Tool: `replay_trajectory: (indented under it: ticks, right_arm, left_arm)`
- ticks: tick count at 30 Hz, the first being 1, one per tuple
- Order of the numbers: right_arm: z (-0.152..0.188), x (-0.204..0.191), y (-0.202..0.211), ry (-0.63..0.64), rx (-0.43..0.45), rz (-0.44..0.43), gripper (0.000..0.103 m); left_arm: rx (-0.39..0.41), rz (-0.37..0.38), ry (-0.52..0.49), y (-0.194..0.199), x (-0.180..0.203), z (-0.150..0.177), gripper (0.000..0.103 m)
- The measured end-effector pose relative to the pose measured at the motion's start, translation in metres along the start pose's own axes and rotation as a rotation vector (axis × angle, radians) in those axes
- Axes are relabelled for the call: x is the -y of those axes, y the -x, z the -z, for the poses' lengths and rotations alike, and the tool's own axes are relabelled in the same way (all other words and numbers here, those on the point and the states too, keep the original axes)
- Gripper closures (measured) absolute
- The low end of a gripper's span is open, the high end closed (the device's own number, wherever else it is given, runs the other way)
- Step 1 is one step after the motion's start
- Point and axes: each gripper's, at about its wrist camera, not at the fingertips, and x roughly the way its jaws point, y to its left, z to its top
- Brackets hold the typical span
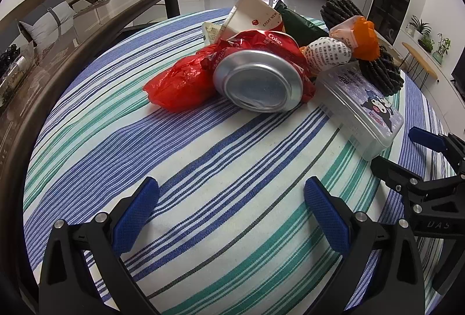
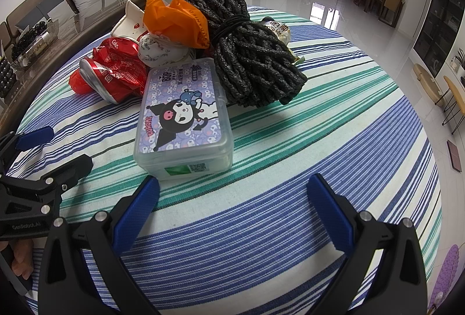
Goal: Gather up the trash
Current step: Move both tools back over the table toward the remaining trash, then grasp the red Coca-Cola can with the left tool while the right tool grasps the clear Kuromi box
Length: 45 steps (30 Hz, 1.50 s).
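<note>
Trash heaped ahead of both grippers

A crushed red Coke can [image 1: 258, 79] lies on its side, base toward the left gripper [image 1: 229, 213], against a red plastic bag [image 1: 177, 82], a tipped paper cup [image 1: 252, 15], an orange bag [image 2: 174, 21] and what may be a paper-wrapped bundle [image 2: 159, 50].

Your left wrist view sits low over the striped blue-green tablecloth [image 1: 221, 158], facing the crushed red Coke can [image 1: 258, 82] nearby. Your right wrist view looks from further right at the clear cartoon-lidded plastic box [image 2: 183, 117]; both views share that pile.
</note>
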Motion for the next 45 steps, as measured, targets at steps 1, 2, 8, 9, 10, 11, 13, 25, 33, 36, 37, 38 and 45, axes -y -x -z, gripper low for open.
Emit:
replay_trajectory:
  ticks: [1, 2, 8, 9, 10, 11, 13, 25, 33, 36, 37, 38, 45]
  right_arm:
    - [0.000, 0.000, 0.000, 0.000, 0.000, 0.000, 0.005]
    - [0.000, 0.000, 0.000, 0.000, 0.000, 0.000, 0.005]
    - [0.000, 0.000, 0.000, 0.000, 0.000, 0.000, 0.005]
    - [0.000, 0.000, 0.000, 0.000, 0.000, 0.000, 0.005]
    - [0.000, 0.001, 0.000, 0.000, 0.000, 0.000, 0.005]
    - [0.000, 0.000, 0.000, 0.000, 0.000, 0.000, 0.005]
    - [0.000, 0.000, 0.000, -0.001, 0.000, 0.000, 0.005]
    - [0.001, -0.005, 0.026, -0.017, 0.055, -0.179, 0.005]
    - [-0.018, -0.019, 0.006, 0.026, 0.028, -0.174, 0.010]
    - [-0.015, -0.021, 0.012, 0.035, 0.044, -0.150, 0.042]
    - [-0.014, -0.021, 0.015, 0.028, 0.046, -0.157, 0.042]
    - [-0.012, -0.020, 0.019, 0.022, 0.049, -0.161, 0.042]
    - [0.037, -0.013, 0.064, 0.077, 0.022, -0.156, 0.042]
  left_arm:
    - [-0.003, 0.014, -0.006, 0.001, -0.001, -0.001, 0.004]
    - [-0.010, 0.032, -0.009, 0.002, -0.002, -0.002, 0.004]
    - [0.047, 0.134, -0.030, 0.012, -0.006, -0.043, 0.004]
    - [0.036, 0.134, -0.055, 0.006, -0.003, -0.053, 0.004]
    - [0.033, 0.130, -0.066, 0.002, -0.002, -0.057, 0.004]
    - [0.033, 0.123, -0.075, -0.003, -0.001, -0.061, 0.004]
    - [0.040, 0.114, -0.096, -0.011, 0.001, -0.067, 0.004]
    - [0.139, 0.184, -0.139, -0.010, -0.003, -0.079, 0.004]
    - [0.145, 0.212, -0.186, -0.006, -0.003, -0.070, 0.034]
    - [0.129, 0.243, -0.195, -0.001, -0.012, -0.064, 0.037]
    - [0.121, 0.250, -0.200, 0.001, -0.013, -0.061, 0.039]
    - [0.113, 0.255, -0.210, 0.004, -0.015, -0.057, 0.039]
    - [0.009, 0.288, -0.348, 0.032, -0.024, -0.007, 0.040]
